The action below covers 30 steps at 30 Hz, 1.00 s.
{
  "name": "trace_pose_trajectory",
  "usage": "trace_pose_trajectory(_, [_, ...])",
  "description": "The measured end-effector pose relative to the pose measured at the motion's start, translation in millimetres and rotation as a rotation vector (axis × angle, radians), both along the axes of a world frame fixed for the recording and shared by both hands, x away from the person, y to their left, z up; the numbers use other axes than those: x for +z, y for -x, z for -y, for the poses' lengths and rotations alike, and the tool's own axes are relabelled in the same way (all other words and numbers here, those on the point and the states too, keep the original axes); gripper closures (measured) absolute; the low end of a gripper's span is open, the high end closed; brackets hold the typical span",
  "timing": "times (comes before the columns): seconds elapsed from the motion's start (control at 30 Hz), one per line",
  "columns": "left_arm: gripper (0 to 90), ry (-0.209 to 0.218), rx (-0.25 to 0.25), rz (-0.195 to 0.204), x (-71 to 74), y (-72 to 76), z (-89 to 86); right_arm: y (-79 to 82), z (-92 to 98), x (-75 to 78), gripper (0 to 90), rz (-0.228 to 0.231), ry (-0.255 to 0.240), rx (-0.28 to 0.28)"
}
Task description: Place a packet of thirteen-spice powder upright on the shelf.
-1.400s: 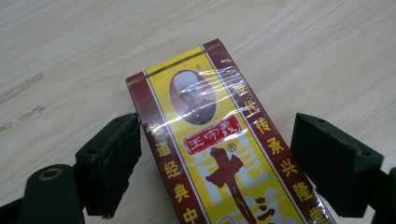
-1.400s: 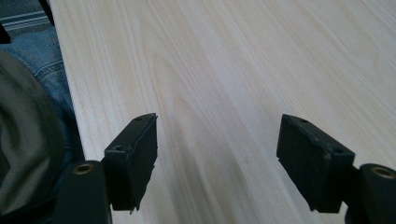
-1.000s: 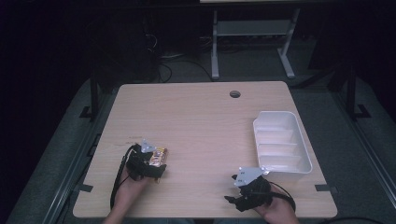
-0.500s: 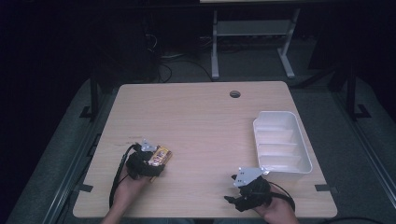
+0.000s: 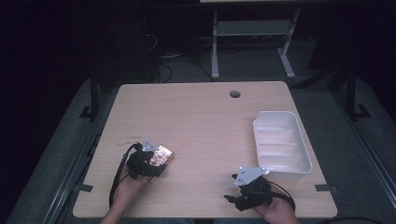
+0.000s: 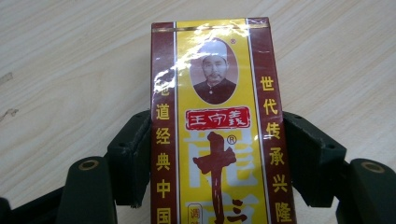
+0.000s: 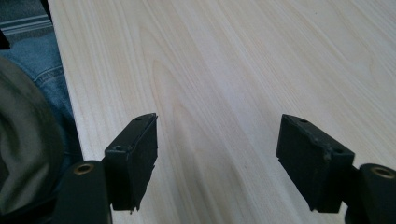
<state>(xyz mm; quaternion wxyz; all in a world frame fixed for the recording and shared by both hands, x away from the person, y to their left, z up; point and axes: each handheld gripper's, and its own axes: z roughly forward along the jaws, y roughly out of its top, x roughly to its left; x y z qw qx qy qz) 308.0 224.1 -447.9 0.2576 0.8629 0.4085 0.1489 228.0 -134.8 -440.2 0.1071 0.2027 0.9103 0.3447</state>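
A yellow and dark-red box [image 5: 162,154] printed with Chinese characters and a small portrait lies flat on the wooden table [image 5: 201,121] at the front left. My left gripper [image 5: 156,159] reaches it from the near side. In the left gripper view the box [image 6: 215,60] runs lengthwise between the two black jaws, which have just been closing and now press on its long sides. My right gripper [image 5: 232,198] rests near the table's front edge at the right. It points left, and its jaws stand open [image 7: 217,135] over bare wood.
A white compartmented tray [image 5: 306,158] sits at the table's right side, just beyond the right hand. A round cable hole [image 5: 235,94] lies near the far edge. The right gripper view shows the person's trouser leg [image 7: 44,88] past the table edge.
The left gripper's jaws have drawn in against the box's sides. Neither hand has shifted, and the box lies where it was.
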Motion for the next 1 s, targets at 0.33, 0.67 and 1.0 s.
trace_pose_trajectory(0.33, [32.1, 0.036, -0.069, 0.087, 14.1, 14.9, 13.6, -0.8, -1.4, 2.8, 29.2, -0.004, -0.030, -0.021])
trace_pose_trajectory(0.67, [32.2, 0.061, -0.195, 0.185, 25.2, 37.4, 38.9, -2.3, -3.3, 7.1, 29.1, -0.009, -0.083, -0.053])
trace_pose_trajectory(1.0, [32.2, 0.057, -0.308, 0.216, 24.7, 53.6, 64.8, -4.5, -4.2, 11.1, 29.5, -0.024, -0.142, -0.079])
